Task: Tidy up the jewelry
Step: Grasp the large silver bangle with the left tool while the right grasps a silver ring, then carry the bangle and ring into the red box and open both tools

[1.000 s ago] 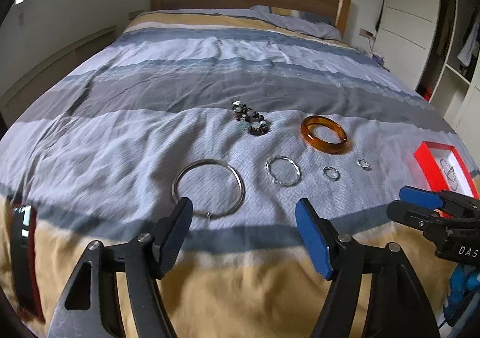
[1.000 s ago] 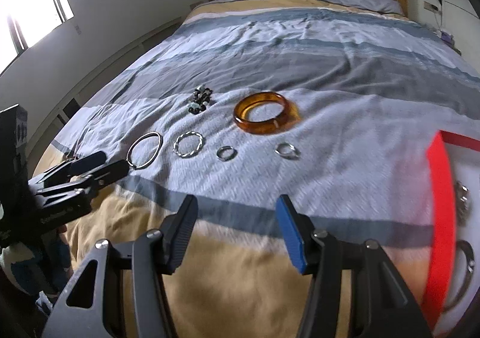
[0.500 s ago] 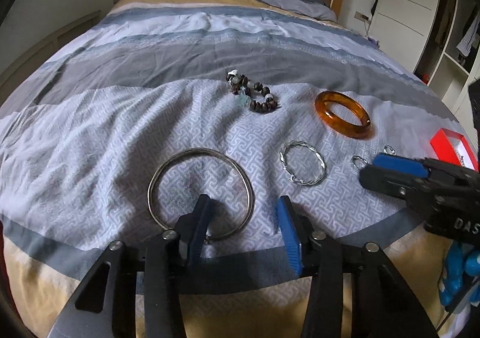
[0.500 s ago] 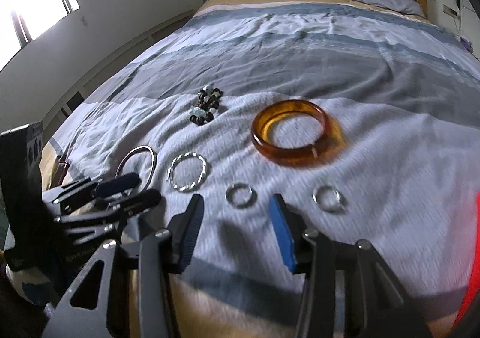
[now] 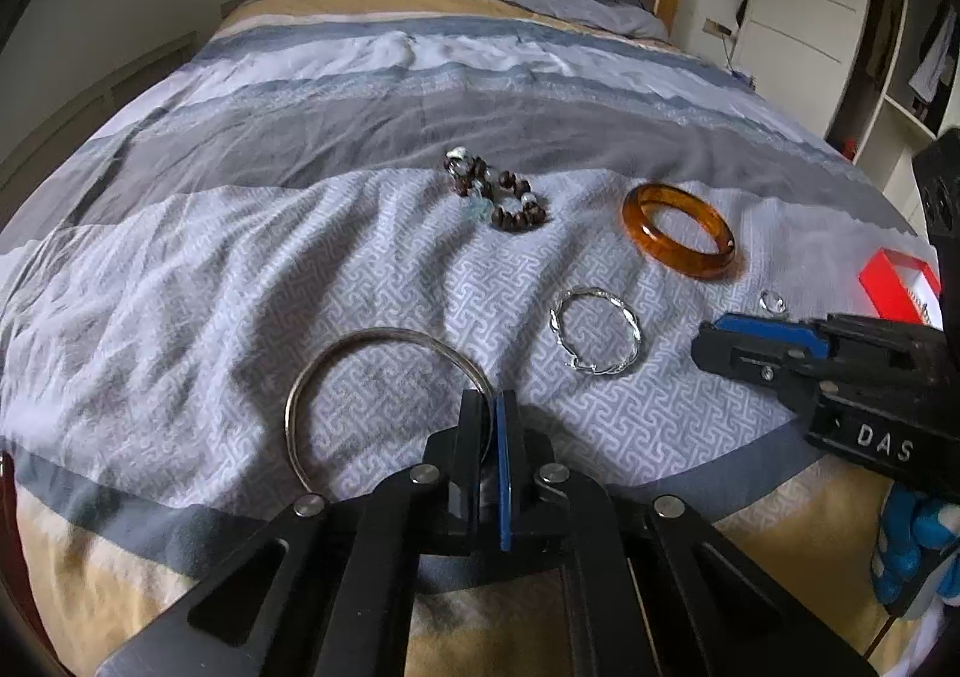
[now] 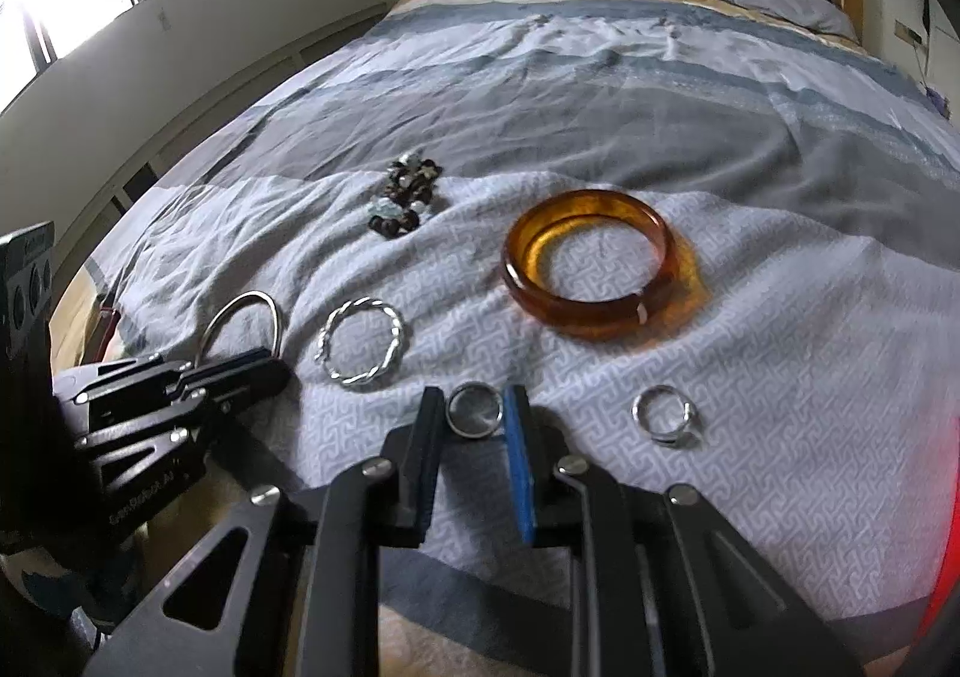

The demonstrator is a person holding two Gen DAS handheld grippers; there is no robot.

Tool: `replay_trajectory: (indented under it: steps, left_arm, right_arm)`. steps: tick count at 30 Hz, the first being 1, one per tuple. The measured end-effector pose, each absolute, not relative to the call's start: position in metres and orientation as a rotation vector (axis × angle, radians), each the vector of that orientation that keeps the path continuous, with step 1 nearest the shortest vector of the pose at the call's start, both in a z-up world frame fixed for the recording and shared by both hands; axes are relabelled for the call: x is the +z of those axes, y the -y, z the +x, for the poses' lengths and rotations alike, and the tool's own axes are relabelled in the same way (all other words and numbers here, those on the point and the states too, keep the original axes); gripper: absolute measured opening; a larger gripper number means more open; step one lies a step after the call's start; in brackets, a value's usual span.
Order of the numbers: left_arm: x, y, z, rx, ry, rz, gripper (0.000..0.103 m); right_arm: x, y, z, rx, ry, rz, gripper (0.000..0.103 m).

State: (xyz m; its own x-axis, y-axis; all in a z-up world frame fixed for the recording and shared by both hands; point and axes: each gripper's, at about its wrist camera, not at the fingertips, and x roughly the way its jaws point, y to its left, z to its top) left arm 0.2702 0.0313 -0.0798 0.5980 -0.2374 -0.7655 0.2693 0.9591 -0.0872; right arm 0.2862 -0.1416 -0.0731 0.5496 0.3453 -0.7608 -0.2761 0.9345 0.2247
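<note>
Near the bed's (image 5: 180, 269) front edge, left gripper (image 5: 487, 407) clamped on the thin silver bangle (image 5: 384, 335) at its near rim: light, stiff, slick wire, likely to swivel. Farther right, right gripper (image 6: 474, 413) closing around a small steel ring (image 6: 474, 408), pads not yet pressing; tiny, hard, apt to sink into soft quilt. Bangle's near arc hidden behind the jaws; red box (image 5: 897, 284) cut off at right.

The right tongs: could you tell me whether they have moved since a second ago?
Yes. The right tongs advanced across the bed, from the yellow stripe to the small silver ring, now between their closing jaws.
</note>
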Motion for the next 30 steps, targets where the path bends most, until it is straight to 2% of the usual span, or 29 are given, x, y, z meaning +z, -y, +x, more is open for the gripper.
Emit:
replay_trajectory:
  steps: [18, 30]
  left_arm:
    - [-0.005, -0.036, 0.200, -0.307, -0.808, -0.043, 0.003]
    - [0.043, 0.026, 0.143, -0.439, -0.749, -0.024, 0.003]
  right_arm:
    - [0.012, 0.164, 0.192, 0.371, -0.812, 0.122, 0.019]
    - [0.050, 0.236, 0.113, 0.239, -0.754, 0.166, 0.019]
